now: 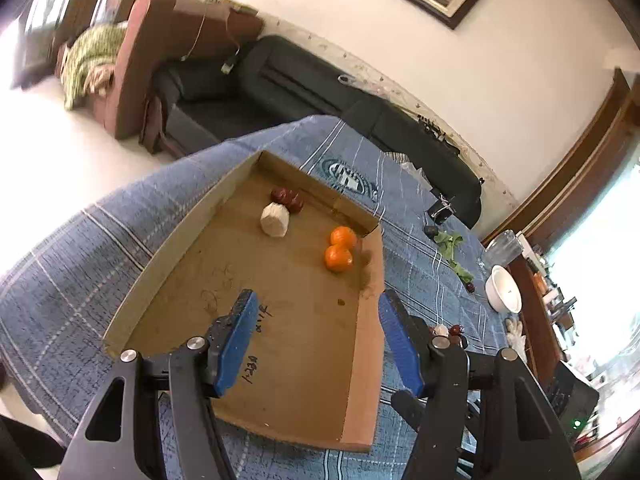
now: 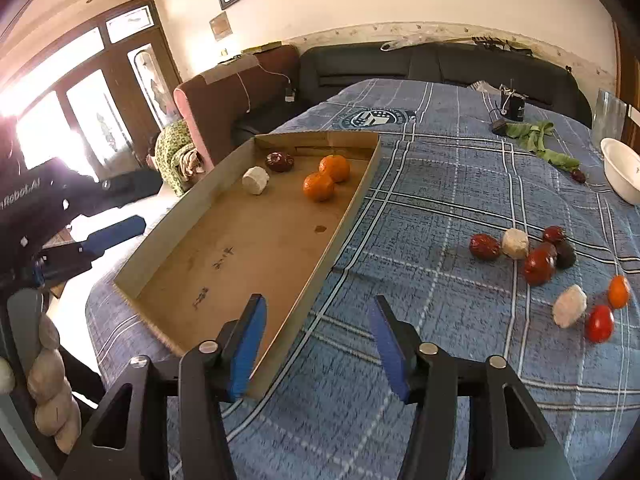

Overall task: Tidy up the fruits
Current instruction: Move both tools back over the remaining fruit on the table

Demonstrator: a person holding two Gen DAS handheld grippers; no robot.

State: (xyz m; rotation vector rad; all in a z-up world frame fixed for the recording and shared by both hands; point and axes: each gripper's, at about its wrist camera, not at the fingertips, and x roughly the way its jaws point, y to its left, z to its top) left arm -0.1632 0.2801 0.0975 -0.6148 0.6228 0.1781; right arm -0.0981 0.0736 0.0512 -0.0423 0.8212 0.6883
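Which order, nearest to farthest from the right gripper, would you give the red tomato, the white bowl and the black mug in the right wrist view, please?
From the right gripper:
1. Red tomato, on the cloth, right.
2. White bowl, at the right edge.
3. Black mug, far end of the table.

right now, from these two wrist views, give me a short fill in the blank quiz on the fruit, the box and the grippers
1. The shallow brown cardboard box holds ____ round orange tangerines.
2. In the box, the pale off-white chunk lies beside a dark ____ fruit.
3. Both the left gripper and the right gripper are ____, holding nothing.
4. The loose fruit pile lies on the blue plaid ____, outside the box.

Missing words: two; red; open; cloth
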